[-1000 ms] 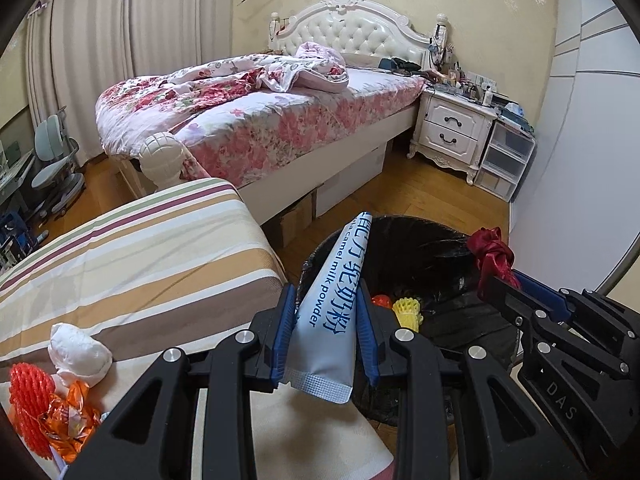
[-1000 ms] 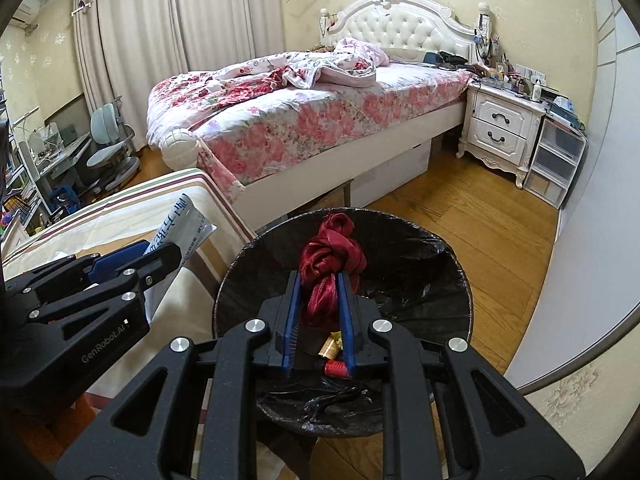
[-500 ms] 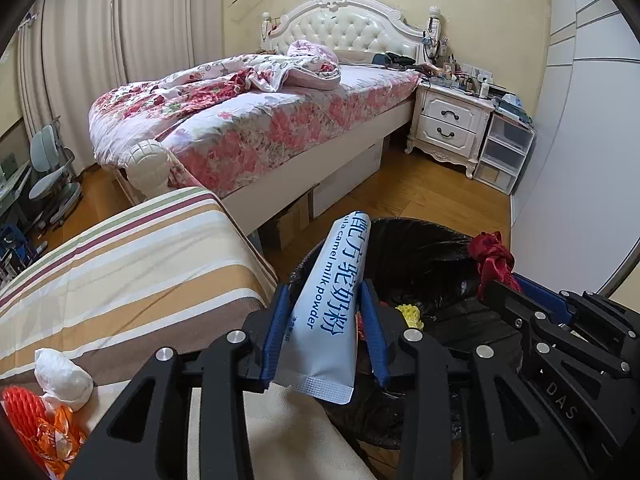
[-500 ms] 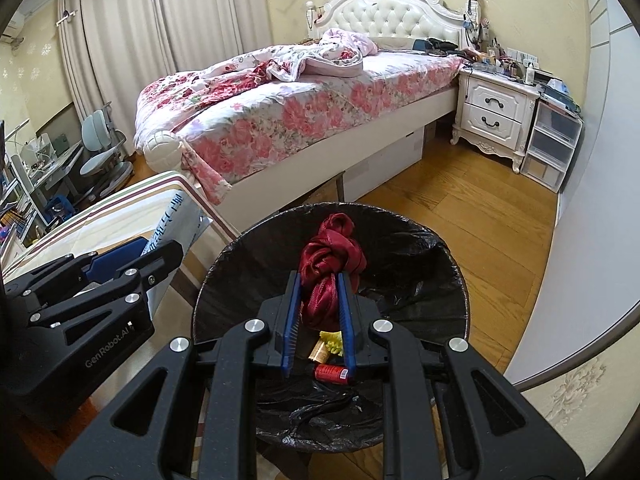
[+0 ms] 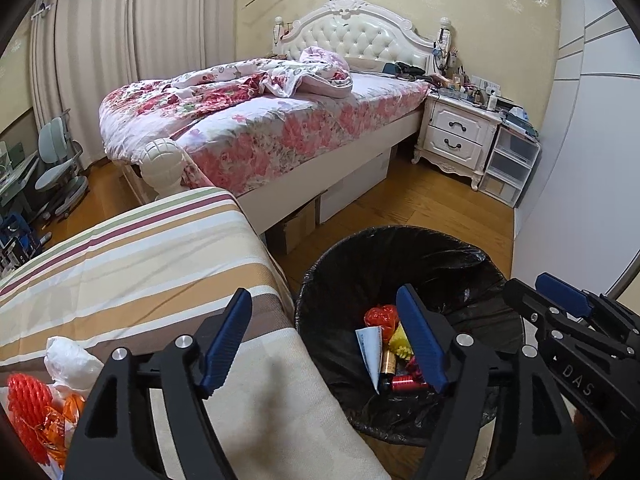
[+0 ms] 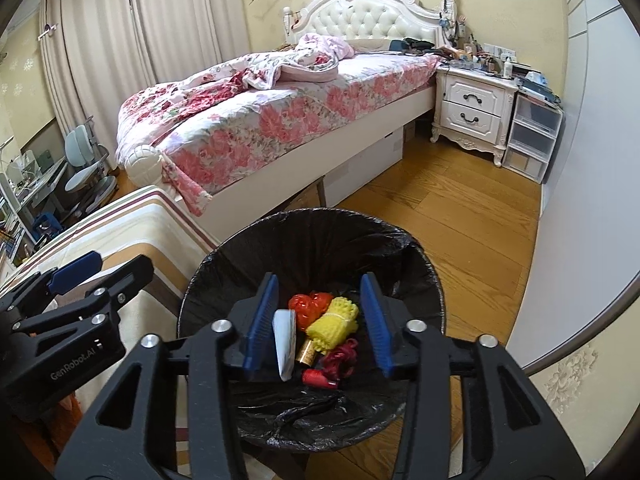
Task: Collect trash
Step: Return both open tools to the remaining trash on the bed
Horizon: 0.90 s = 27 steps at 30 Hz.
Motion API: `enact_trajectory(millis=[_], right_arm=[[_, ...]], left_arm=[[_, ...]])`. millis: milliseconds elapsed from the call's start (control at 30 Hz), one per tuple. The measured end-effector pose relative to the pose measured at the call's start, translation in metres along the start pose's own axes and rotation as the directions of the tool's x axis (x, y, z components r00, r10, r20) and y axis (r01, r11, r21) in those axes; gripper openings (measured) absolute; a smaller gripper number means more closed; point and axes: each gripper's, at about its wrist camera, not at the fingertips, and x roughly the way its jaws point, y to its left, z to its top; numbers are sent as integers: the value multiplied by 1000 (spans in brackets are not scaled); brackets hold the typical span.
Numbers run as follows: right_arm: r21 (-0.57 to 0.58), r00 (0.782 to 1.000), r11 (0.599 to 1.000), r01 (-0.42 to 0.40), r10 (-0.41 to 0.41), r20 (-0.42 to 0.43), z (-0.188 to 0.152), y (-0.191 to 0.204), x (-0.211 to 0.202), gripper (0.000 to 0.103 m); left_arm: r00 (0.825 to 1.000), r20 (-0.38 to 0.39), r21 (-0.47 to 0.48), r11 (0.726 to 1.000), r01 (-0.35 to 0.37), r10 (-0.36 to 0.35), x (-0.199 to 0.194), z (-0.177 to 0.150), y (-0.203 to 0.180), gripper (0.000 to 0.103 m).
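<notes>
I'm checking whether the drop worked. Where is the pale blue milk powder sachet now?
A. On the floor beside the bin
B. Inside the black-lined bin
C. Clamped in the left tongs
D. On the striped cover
B: the sachet stands among the trash inside the bin, and the left tongs hold nothing.

- Our left gripper (image 5: 324, 338): black frame, ribbed blue pads, silver screws, "GenRobot.AI" lettering.
- Our right gripper (image 6: 318, 320): same build, marked "DAS".
</notes>
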Motion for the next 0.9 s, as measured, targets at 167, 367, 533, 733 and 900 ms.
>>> enact_trajectory(millis=[167, 367, 533, 733, 900], right_arm=[[8, 1000, 1000, 13, -13, 8, -4, 3, -9, 57], [-11, 1000, 1000, -18, 18, -12, -16, 16, -22, 63], [-29, 998, 998, -54, 54, -19, -29, 34, -34, 63], [-87, 994, 991, -104, 102, -32, -44, 67, -45, 63], [-124, 989, 982, -143, 137, -54, -59, 92, -54, 63]], left_arm=[[1000, -4, -34, 999, -17, 17, -13, -7, 14, 73], [998, -13, -64, 997, -54, 53, -32, -22, 33, 74], [996, -15, -81, 992, -94, 93, -51, -34, 53, 74], [991, -7, -113, 985, -133, 133, -80, -50, 79, 74], [986, -12, -142, 975, -168, 168, -100, -67, 95, 74]])
